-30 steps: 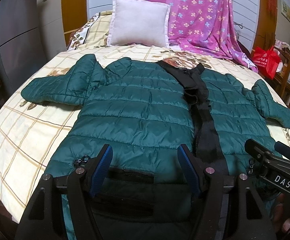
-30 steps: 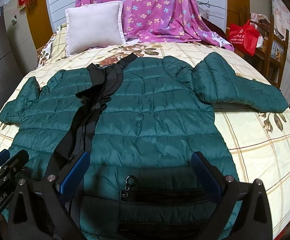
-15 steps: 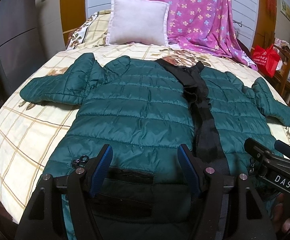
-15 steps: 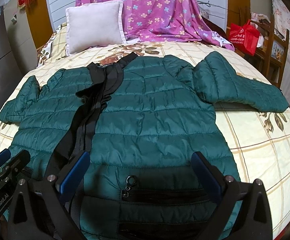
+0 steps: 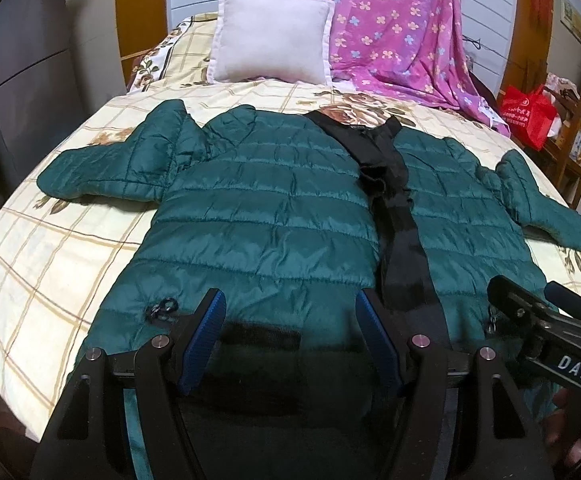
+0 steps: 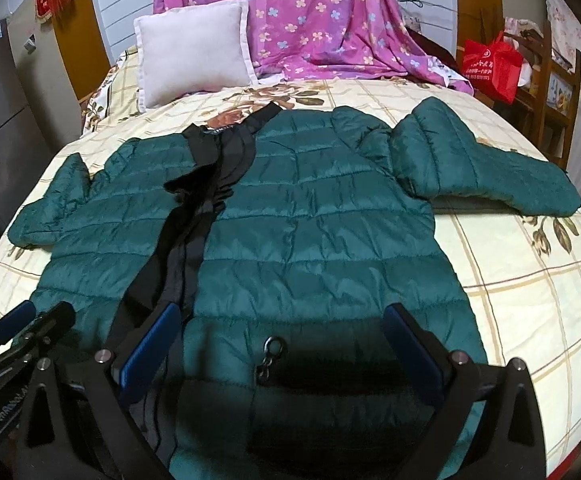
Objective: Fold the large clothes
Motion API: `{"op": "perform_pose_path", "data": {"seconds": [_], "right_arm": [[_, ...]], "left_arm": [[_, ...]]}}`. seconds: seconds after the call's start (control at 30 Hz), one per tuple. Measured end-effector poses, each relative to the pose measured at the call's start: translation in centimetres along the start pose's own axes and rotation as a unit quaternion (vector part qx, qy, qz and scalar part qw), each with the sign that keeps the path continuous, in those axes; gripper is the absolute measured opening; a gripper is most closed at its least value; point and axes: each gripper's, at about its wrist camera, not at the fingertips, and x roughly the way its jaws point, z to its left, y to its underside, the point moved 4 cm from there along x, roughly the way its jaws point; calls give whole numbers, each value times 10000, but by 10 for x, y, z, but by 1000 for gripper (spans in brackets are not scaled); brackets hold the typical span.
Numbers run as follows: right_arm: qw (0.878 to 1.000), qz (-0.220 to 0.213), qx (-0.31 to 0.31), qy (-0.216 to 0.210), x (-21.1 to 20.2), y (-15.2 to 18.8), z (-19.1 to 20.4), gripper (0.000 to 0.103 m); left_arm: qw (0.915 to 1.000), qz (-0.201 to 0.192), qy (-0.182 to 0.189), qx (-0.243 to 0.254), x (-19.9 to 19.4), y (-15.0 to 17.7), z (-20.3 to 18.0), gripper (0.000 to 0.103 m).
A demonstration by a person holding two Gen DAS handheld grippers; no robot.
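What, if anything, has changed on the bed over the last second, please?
Nothing has visibly changed. The green jacket still lies spread flat on the bed with both sleeves out. The left hand-held gripper and the right hand-held gripper both stay open above the jacket's hem, holding nothing. The pillow and pink blanket at the head of the bed are as they were.

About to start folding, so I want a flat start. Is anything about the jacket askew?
Mostly flat, front up. The green puffer jacket lies open, its black lining bunched along the front. One sleeve bends down from a humped shoulder instead of lying straight.
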Motion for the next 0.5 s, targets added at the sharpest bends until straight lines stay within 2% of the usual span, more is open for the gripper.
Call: {"op": "perform_pose_path", "data": {"seconds": [0.1, 0.5], "right_arm": [[9995, 199, 150, -204, -9, 6, -2, 103], [9996, 205, 185, 22, -43, 21, -12, 103]], "left_arm": [[10000, 2, 55, 7, -6, 5, 2, 42], [9999, -7, 104, -12, -24, 21, 10, 42]]}}
